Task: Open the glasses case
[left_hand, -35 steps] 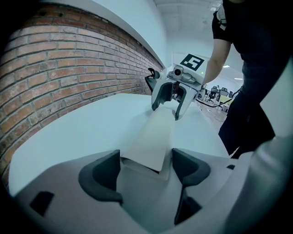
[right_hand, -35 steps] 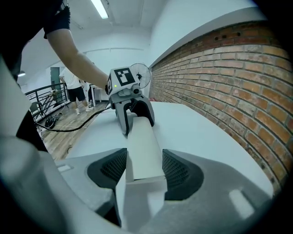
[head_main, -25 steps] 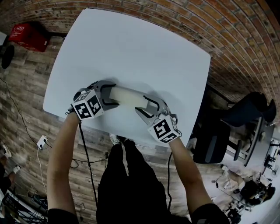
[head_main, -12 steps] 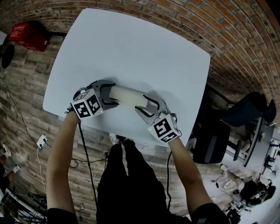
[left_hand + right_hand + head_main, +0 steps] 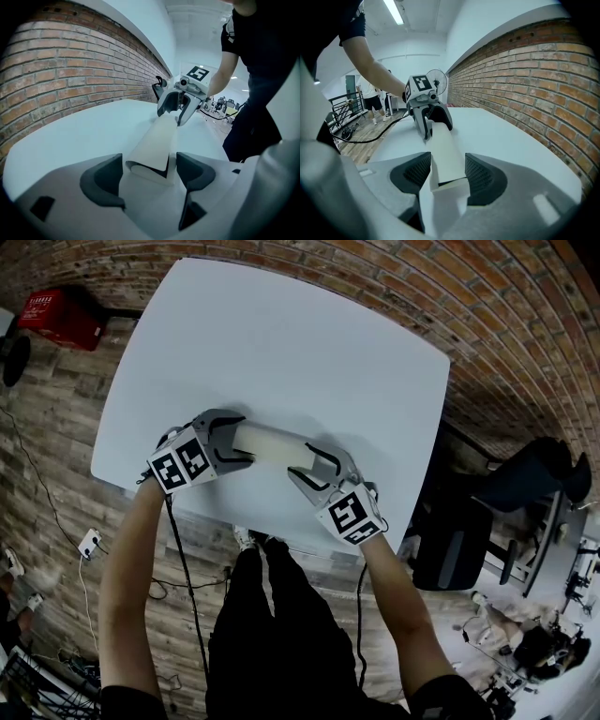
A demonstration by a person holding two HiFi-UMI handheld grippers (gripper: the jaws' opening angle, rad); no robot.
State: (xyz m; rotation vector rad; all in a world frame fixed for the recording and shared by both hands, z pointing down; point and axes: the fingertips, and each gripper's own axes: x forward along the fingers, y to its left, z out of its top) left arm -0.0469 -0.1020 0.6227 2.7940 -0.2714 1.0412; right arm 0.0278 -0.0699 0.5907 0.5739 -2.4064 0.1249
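The cream glasses case (image 5: 272, 444) lies flat on the white tabletop (image 5: 281, 334), close to the edge nearest us, with one gripper at each end.

We judge it to be light and fairly stiff, with a smooth curved shell that could slip under a loose pinch. The long side faces near each end look like the safest places to hold it, since they leave the seam free to part.

The right gripper (image 5: 312, 468) has its jaws closed in on the right end. In the right gripper view both ribbed pads press against the sides of the case, and a thin dark seam line shows across the end face.

The left gripper (image 5: 242, 440) straddles the left end with its jaws partly open. The left gripper view shows a clear gap beside one pad, and the other pad sits just beside the shell. A dark slit shows under the upper shell there.
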